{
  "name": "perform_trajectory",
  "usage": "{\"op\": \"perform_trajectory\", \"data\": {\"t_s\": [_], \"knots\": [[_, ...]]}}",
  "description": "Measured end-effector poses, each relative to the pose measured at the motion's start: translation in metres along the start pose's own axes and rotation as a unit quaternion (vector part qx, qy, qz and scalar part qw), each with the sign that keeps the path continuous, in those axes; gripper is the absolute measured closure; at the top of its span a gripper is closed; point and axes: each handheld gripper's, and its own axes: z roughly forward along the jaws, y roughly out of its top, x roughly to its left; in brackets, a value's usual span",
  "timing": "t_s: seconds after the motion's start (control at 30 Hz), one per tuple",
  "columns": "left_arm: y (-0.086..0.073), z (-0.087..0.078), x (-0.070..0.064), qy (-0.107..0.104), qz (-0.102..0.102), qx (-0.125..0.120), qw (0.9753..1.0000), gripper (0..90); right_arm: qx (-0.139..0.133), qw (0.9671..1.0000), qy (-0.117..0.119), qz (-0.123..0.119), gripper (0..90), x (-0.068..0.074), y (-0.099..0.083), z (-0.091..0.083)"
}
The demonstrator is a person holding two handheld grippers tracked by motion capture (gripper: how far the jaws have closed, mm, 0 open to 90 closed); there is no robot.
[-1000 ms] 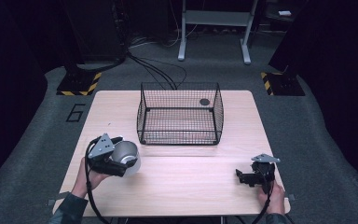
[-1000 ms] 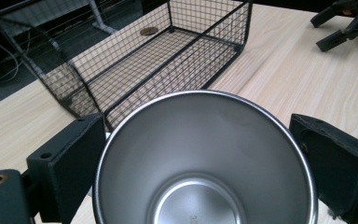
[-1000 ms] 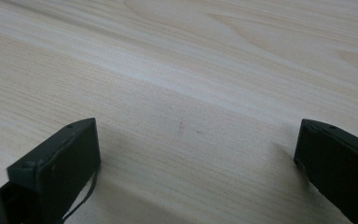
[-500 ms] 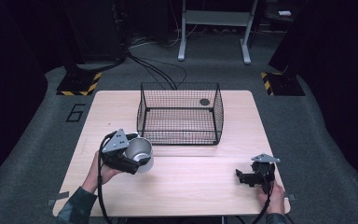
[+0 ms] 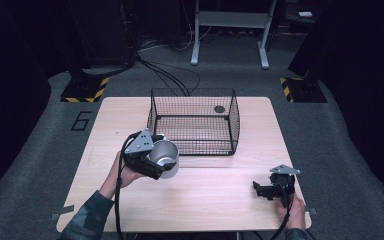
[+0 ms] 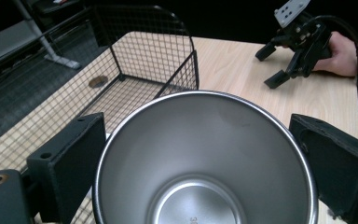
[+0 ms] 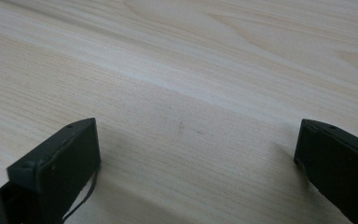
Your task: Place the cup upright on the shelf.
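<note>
One pale wooden table (image 5: 130, 115) carries a black wire-mesh basket (image 5: 194, 121), just beside whose near left corner the left gripper (image 5: 156, 159) clasps a shiny steel cup (image 5: 165, 157), while the right gripper (image 5: 266, 189) rests splayed, empty, near the front edge.

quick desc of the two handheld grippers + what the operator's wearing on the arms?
Both grippers are black, each with two flat, blocky black jaws. The left gripper and right gripper each carry a grey three-cornered plate with small holes on top and trail a black cable. The left forearm wears a dark greenish sleeve.
</note>
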Motion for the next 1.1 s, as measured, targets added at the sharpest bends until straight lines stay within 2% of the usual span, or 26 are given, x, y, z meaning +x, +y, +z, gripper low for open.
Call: {"op": "perform_trajectory", "data": {"t_s": [0.3, 0.53, 1.1], "knots": [[0.027, 0.014, 0.007, -0.014, 0.017, -0.005, 0.9997, 6.6, -0.001, 1.0000, 0.000, 0.000, 0.0, 0.000, 0.000, 0.000], [0.041, 0.021, 0.012, -0.026, 0.020, -0.010, 0.9994, 6.6, 0.000, 1.0000, 0.000, 0.000, 0.0, 0.000, 0.000, 0.000], [0.068, 0.043, 0.033, -0.018, 0.025, -0.014, 0.9994, 6.6, -0.001, 1.0000, 0.000, 0.000, 0.0, 0.000, 0.000, 0.000]]}}
